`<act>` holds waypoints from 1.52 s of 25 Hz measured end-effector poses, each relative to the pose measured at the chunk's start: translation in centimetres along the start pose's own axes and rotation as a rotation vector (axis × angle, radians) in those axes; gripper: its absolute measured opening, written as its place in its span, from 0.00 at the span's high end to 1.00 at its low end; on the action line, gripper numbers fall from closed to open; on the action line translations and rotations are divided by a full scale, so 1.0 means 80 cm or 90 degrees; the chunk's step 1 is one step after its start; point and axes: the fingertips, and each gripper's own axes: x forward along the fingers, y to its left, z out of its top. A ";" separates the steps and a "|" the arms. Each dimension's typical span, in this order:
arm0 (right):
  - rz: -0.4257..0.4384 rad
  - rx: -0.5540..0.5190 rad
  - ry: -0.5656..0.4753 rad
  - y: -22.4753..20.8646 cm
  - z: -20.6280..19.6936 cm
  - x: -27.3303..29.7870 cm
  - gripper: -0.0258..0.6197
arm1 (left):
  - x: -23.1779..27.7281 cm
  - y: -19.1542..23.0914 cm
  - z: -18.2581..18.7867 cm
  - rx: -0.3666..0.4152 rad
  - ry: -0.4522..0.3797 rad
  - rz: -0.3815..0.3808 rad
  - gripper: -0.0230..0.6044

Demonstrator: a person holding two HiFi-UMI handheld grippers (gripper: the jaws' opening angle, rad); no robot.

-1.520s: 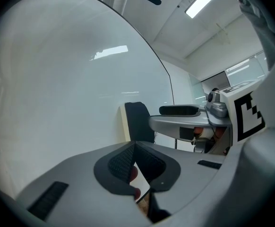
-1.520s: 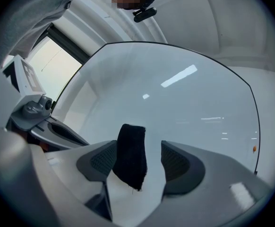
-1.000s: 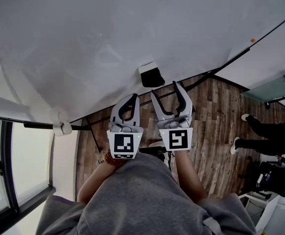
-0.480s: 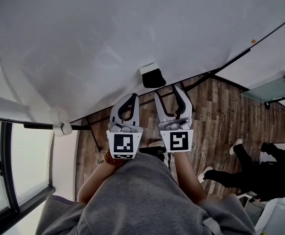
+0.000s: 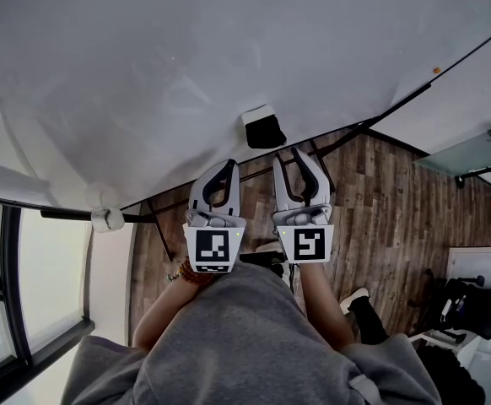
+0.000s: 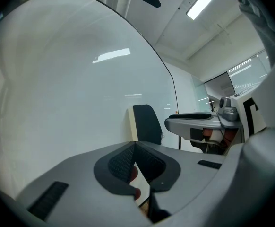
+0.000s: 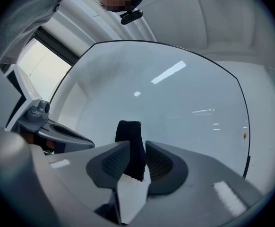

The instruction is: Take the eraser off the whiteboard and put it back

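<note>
Right tongs narrower, eraser between them.

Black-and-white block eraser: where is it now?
Centre of the head view: the eraser sticks to the large white whiteboard, close above its bottom edge, with brown wooden floor below.

Bare whiteboard lies open round the eraser; the left claw crowds its near left side.

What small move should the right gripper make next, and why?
Probably finish closing the right gripper on the eraser: its jaws have just been closing, the eraser stands between them on the whiteboard, and a thin gap shows beside it.
</note>
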 end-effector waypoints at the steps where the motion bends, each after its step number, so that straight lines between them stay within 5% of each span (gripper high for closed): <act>1: 0.000 0.000 0.001 0.001 0.000 -0.001 0.79 | -0.001 -0.001 0.001 -0.002 0.000 -0.001 0.95; 38: -0.028 -0.018 0.039 -0.005 -0.016 -0.019 0.93 | -0.010 -0.009 0.007 0.012 -0.022 0.008 0.95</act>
